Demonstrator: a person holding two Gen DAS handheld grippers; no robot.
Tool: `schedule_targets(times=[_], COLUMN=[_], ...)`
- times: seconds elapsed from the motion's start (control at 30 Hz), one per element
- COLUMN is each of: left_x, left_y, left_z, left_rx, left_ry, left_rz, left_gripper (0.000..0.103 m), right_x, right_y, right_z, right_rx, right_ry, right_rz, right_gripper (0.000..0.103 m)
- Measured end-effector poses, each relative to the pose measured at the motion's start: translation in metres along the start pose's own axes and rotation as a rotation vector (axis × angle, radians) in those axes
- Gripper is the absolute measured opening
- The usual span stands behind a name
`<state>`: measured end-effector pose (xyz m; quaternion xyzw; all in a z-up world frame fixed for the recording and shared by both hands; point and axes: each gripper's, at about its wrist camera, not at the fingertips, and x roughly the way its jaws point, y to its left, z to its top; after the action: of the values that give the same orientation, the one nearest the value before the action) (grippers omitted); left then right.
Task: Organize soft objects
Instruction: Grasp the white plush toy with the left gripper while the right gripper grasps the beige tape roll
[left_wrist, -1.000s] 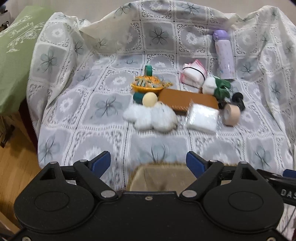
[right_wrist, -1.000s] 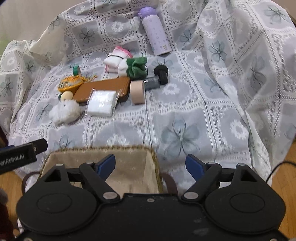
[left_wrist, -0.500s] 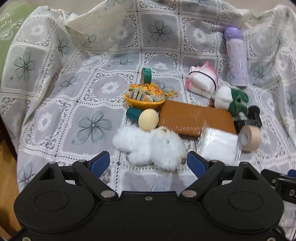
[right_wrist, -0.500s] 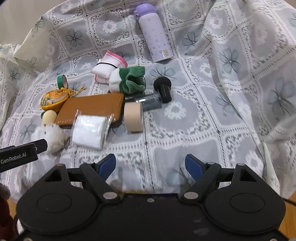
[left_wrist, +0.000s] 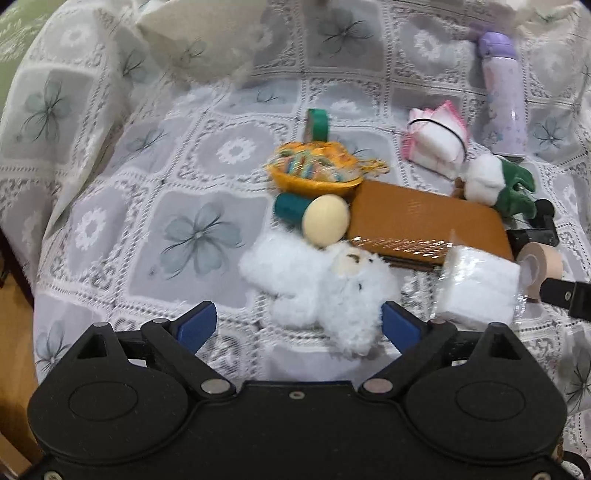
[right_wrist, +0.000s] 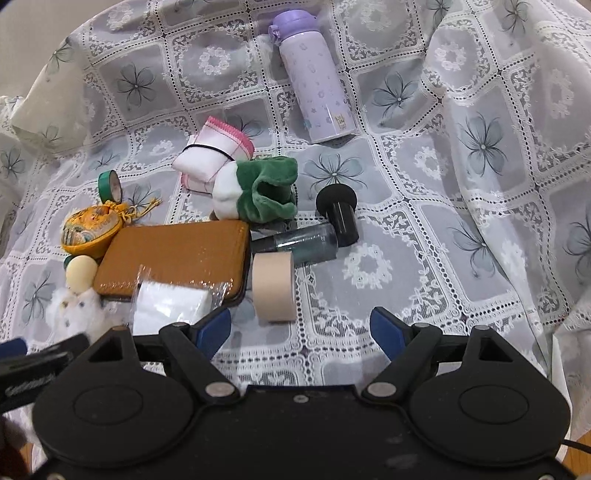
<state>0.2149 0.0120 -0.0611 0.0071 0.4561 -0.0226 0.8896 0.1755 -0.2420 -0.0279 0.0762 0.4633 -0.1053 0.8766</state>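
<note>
A white fluffy plush toy (left_wrist: 325, 291) lies on the lace-covered surface, just ahead of my open, empty left gripper (left_wrist: 299, 326); it also shows in the right wrist view (right_wrist: 75, 314). A wrapped white soft pack (left_wrist: 480, 288) lies to its right, also seen in the right wrist view (right_wrist: 170, 304). A green and white plush (right_wrist: 258, 190) and a folded pink-edged cloth (right_wrist: 212, 157) lie farther back. My right gripper (right_wrist: 301, 328) is open and empty, close before a beige tape roll (right_wrist: 274, 286).
A brown case (right_wrist: 177, 256), yellow pouch (right_wrist: 90, 230), cream ball (right_wrist: 80, 273), green tape rolls (right_wrist: 110, 184), a dark tube (right_wrist: 299, 243), a black cap (right_wrist: 338, 214) and a lilac bottle (right_wrist: 314, 74) lie on the cloth (right_wrist: 424, 221).
Both grippers have moved forward toward the objects. The basket at the near edge has dropped out of both views. The white plush now sits close to my left fingers.
</note>
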Motion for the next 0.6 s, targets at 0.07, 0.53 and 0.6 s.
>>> schedule_targets(times=[0.07,0.53,0.6], left_x=[-0.002,0.006,0.006], left_y=[0.005,0.015,0.014], left_z=[-0.003,-0.013,-0.013], left_rx=[-0.003,-0.051,-0.051], left_ry=[0.001,0.045,0.044], left_rz=[0.015,0.006,0.006], left_gripper=[0.094,0.096,0.096], right_x=[0.004,0.010,0.011], right_y=[0.001,-0.036,-0.047], right_z=[0.002,0.011,0.013], right_rx=[0.004,0.089,0.122], right_ry=[0.001,-0.027,-0.024], right_rz=[-0.004,-0.123,-0.153], right_gripper=[0.082,0.085,0.085])
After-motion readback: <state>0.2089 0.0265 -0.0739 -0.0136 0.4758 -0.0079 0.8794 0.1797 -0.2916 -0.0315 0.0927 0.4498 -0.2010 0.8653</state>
